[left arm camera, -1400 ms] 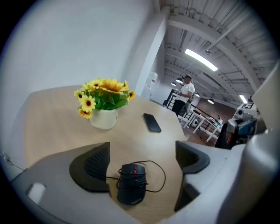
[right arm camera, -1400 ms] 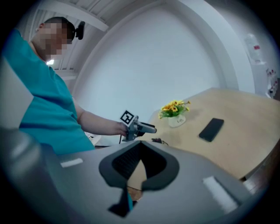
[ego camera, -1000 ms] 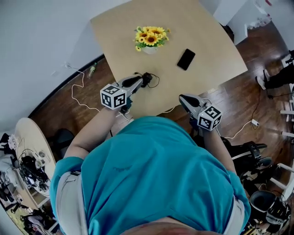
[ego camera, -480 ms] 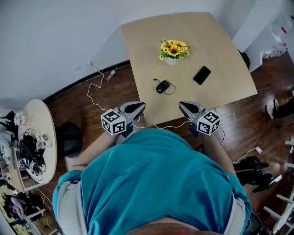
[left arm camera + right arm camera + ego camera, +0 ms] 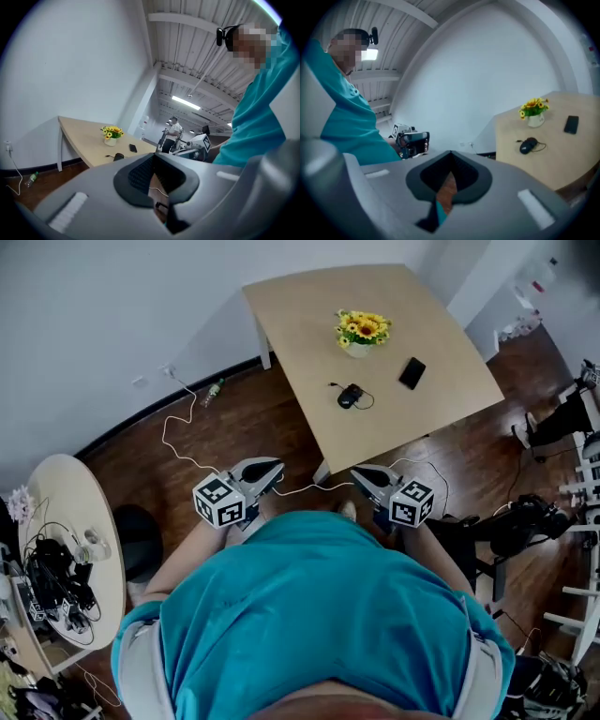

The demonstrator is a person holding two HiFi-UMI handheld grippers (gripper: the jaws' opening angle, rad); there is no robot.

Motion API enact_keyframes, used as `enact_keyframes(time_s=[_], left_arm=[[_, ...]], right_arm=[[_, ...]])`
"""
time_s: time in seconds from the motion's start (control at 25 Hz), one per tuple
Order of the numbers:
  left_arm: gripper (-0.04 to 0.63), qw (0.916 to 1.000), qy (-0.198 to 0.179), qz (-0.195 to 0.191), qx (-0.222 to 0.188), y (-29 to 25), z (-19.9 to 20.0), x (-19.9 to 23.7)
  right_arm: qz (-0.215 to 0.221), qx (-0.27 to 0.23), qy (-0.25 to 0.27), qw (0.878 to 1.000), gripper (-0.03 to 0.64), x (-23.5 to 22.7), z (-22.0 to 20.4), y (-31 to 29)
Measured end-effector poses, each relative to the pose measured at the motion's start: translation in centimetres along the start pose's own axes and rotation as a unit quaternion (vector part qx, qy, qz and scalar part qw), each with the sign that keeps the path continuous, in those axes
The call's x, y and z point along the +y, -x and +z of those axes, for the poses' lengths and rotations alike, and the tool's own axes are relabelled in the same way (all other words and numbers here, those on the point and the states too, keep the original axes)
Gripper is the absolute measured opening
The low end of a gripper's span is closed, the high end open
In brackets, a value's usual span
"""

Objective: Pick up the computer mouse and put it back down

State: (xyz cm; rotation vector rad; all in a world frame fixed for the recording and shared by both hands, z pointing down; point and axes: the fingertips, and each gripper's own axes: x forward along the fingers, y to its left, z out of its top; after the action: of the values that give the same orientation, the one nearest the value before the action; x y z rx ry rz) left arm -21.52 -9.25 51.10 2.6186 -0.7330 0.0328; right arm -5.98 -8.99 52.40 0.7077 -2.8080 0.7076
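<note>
The black wired computer mouse (image 5: 350, 396) lies on the light wooden table (image 5: 309, 306), between a pot of yellow flowers (image 5: 363, 329) and a black phone (image 5: 411, 373). Both grippers hang over the wooden floor, well short of the table and close to my body. My left gripper (image 5: 269, 468) is shut and holds nothing. My right gripper (image 5: 360, 472) is likewise shut and empty. In the left gripper view the mouse (image 5: 118, 156) shows small beyond the closed jaws. The right gripper view has the mouse (image 5: 528, 146) far off at the right.
A white cable (image 5: 187, 451) trails over the floor from the wall towards the table. A small round table (image 5: 89, 512) heaped with cables stands at the left. Chairs and gear (image 5: 525, 517) crowd the right side. A bottle (image 5: 214, 388) lies by the wall.
The person has stepped back from the table. The left gripper, which was at the mouse a second ago, has drawn away and the mouse stays on the table. Both grippers retreated together.
</note>
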Motion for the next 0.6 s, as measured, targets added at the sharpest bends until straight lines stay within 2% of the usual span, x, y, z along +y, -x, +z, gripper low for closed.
enact_keyframes(time_s=[0.12, 0.32, 0.48, 0.6], left_arm=[[0.005, 0.9998, 0.01, -0.017, -0.008, 2.3, -0.6, -1.5], [0.005, 0.9987, -0.012, -0.044, -0.024, 2.9, -0.6, -6.1], [0.005, 0.9984, -0.021, -0.047, -0.023, 2.2, -1.7, -11.3], [0.005, 0.9986, -0.022, -0.046, -0.017, 0.3, -3.6, -16.4]], right_arm=[[-0.009, 0.01, 0.01, 1.0, 0.003, 3.7, -1.1, 0.7], [-0.028, -0.005, 0.028, 0.999, 0.003, 5.9, -1.3, 4.0], [-0.021, -0.023, 0.052, 0.998, 0.003, 7.9, -1.8, 8.8], [-0.016, -0.038, 0.056, 0.998, 0.003, 9.5, -4.0, 14.0]])
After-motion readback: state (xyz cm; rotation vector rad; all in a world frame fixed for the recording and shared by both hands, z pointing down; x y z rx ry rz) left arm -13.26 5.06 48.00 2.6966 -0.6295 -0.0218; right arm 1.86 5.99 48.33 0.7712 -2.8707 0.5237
